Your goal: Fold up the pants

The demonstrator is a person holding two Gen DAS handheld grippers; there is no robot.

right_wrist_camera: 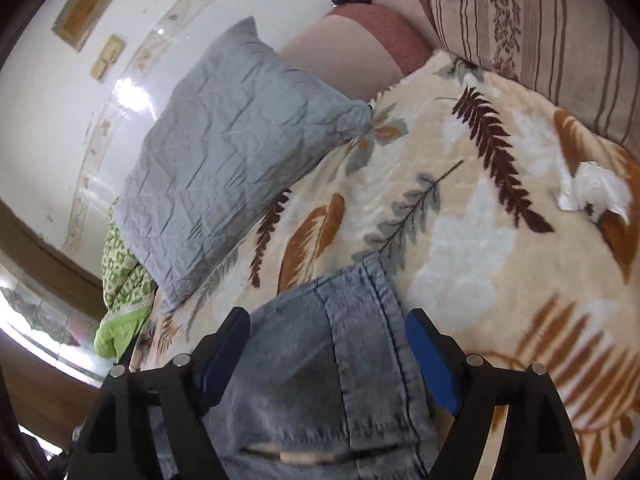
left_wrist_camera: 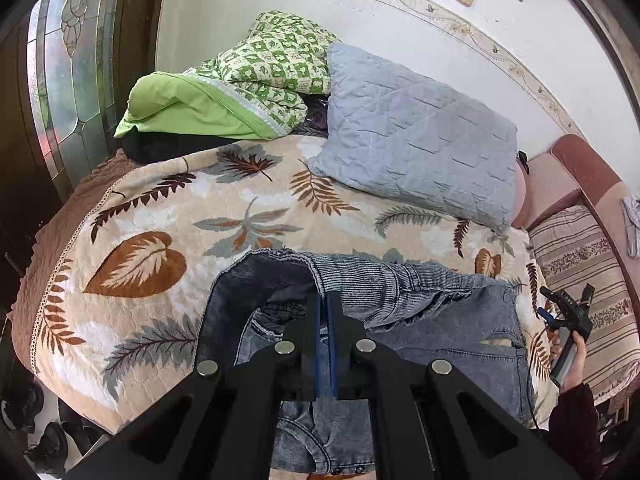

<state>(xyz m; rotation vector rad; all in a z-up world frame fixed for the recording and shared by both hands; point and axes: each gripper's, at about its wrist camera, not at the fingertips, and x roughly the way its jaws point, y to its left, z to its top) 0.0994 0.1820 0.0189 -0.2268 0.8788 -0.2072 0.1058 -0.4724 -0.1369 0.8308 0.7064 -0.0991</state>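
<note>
Blue denim pants (left_wrist_camera: 432, 320) lie on the leaf-print bedspread (left_wrist_camera: 160, 216) near the bed's front edge. My left gripper (left_wrist_camera: 324, 304) is shut, its blue pads pinching a raised fold of the pants by the ribbed waistband (left_wrist_camera: 360, 276). Far right in that view, a hand (left_wrist_camera: 572, 364) holds my right gripper (left_wrist_camera: 560, 308) beside the pants. In the right wrist view, my right gripper (right_wrist_camera: 328, 324) stands open. A hemmed edge of the pants (right_wrist_camera: 332, 344) lies flat between its blue pads (right_wrist_camera: 428, 352), which are clear of the cloth.
A grey quilted pillow (left_wrist_camera: 416, 144) and a green patterned quilt (left_wrist_camera: 272, 64) lie at the back against the wall. A striped cushion (left_wrist_camera: 576, 256) borders the bed on the right. A crumpled white tissue (right_wrist_camera: 592, 192) rests on the bedspread. Shoes (left_wrist_camera: 44, 436) sit on the floor.
</note>
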